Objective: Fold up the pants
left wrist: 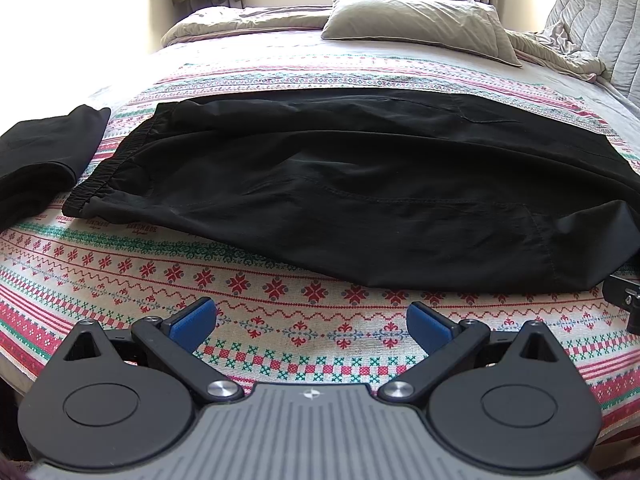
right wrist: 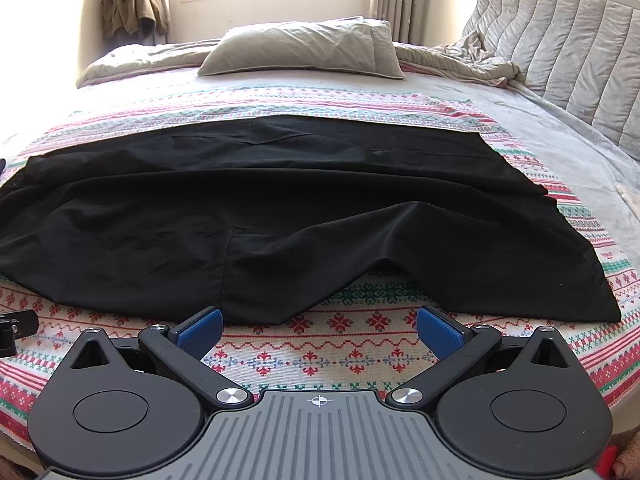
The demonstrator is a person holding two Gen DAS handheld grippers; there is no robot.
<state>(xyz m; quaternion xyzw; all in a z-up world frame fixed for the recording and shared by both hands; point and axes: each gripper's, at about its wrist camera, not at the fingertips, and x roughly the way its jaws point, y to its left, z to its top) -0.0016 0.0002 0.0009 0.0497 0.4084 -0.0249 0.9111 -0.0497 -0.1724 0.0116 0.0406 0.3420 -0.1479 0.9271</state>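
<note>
Black pants (left wrist: 340, 184) lie flat across a patterned red, green and white blanket (left wrist: 120, 272) on a bed, waistband at the left. In the right wrist view the pants (right wrist: 240, 208) show their two leg ends toward the right, with a gap between the legs near the front edge. My left gripper (left wrist: 312, 320) is open and empty, hovering over the blanket just short of the pants' near edge. My right gripper (right wrist: 318, 326) is open and empty, close to the near hem by the gap between the legs.
Another folded black garment (left wrist: 44, 156) lies at the left of the blanket. A grey pillow (left wrist: 416, 24) and rumpled bedding (right wrist: 460, 60) lie at the back, with a padded headboard (right wrist: 568, 40) at the right. The right gripper's edge (left wrist: 624, 304) shows in the left wrist view.
</note>
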